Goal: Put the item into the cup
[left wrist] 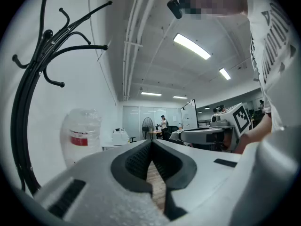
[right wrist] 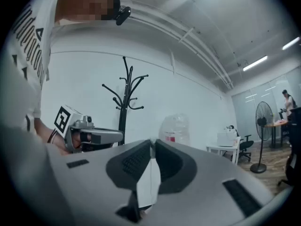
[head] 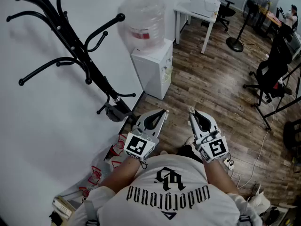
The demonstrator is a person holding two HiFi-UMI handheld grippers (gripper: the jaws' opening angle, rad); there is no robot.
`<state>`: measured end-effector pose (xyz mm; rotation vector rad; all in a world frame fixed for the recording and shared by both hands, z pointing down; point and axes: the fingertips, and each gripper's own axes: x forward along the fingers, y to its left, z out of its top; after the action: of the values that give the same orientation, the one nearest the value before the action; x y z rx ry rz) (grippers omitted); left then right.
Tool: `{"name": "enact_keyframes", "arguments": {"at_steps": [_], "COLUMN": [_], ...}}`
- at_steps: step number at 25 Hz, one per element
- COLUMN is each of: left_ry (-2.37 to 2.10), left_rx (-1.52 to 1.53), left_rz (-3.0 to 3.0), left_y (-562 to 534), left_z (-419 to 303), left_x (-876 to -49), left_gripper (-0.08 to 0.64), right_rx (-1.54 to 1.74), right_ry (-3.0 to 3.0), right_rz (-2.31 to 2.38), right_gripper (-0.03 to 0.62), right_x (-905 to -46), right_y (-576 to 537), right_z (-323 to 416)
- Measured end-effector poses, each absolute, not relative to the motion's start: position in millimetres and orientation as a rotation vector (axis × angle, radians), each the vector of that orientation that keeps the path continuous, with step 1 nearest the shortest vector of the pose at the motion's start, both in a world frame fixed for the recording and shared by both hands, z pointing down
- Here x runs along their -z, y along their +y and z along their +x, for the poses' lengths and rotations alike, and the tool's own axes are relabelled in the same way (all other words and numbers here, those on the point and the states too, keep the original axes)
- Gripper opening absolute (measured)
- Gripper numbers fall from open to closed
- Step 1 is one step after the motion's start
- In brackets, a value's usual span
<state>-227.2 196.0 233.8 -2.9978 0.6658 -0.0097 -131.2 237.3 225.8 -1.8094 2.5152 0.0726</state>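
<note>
No cup and no item shows in any view. The person holds both grippers side by side in front of the chest, above a wooden floor [head: 211, 79]. My left gripper [head: 165, 112] has its jaw tips together [left wrist: 151, 142], with only floor showing through the slit behind them. My right gripper [head: 191, 111] also has its tips touching [right wrist: 153, 142]. The narrow gap behind them shows something white, and I cannot tell whether that is a thing or the background. Each gripper sees the other beside it: the right gripper [left wrist: 207, 134] and the left gripper [right wrist: 89, 135].
A black coat stand [head: 70, 41] rises at the left against a white wall. A white water dispenser [head: 153, 65] with a clear bottle stands just ahead. Further right are a white desk [head: 197, 8], a floor fan [head: 244, 27] and office chairs [head: 273, 74]. Cables lie on the floor at the right.
</note>
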Motion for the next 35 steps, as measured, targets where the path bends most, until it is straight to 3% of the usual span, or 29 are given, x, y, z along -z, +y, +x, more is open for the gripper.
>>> {"name": "enact_keyframes", "arguments": {"at_steps": [17, 35], "left_ry": [0.769, 1.068], "left_rx": [0.015, 0.12], "left_rz": [-2.949, -2.908], "left_y": [119, 4], "left_z": [-173, 11], "left_x": [-236, -261], "left_gripper": [0.006, 0.006], "right_rx": [-0.054, 0.113], "right_ry": [2.557, 2.77], "right_rz": [-1.725, -1.419], "right_gripper": [0.043, 0.044], "right_x": [-234, -267], "right_y": [154, 28], "right_z": [-73, 111]}}
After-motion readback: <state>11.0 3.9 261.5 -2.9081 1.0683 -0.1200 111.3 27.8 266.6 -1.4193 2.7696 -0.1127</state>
